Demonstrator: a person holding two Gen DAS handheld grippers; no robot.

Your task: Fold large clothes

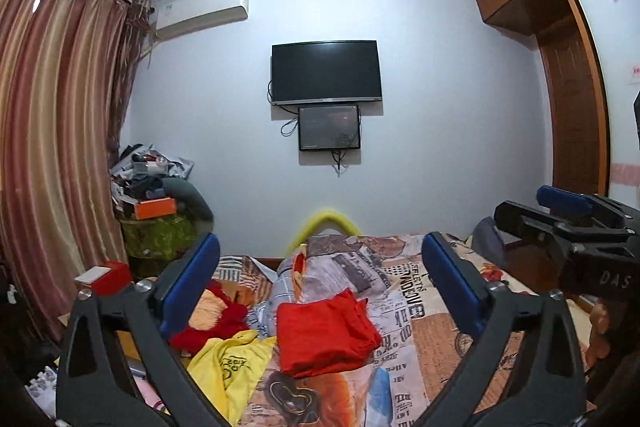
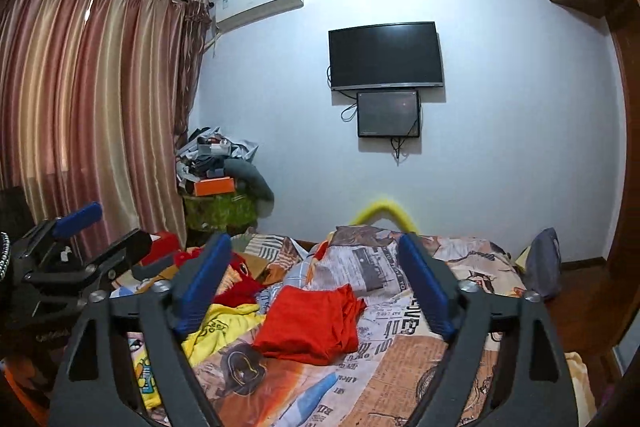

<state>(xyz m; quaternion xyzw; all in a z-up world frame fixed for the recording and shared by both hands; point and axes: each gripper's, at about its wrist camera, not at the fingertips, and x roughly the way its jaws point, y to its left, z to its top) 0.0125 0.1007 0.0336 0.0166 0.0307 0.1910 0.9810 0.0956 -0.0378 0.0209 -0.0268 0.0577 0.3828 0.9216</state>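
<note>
Red garment (image 1: pixel 326 335) folded on bed (image 1: pixel 432 343) w/ yellow shirt (image 1: pixel 232 359) beside.

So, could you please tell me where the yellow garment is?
The yellow garment lies crumpled on the bed, left of the red garment, low between the left gripper's fingers.

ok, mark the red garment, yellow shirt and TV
red garment (image 1: pixel 324 339), left wrist view, middle of folded cloth
yellow shirt (image 1: pixel 232 367), left wrist view, printed front
TV (image 2: pixel 386 55), right wrist view, screen centre
</note>
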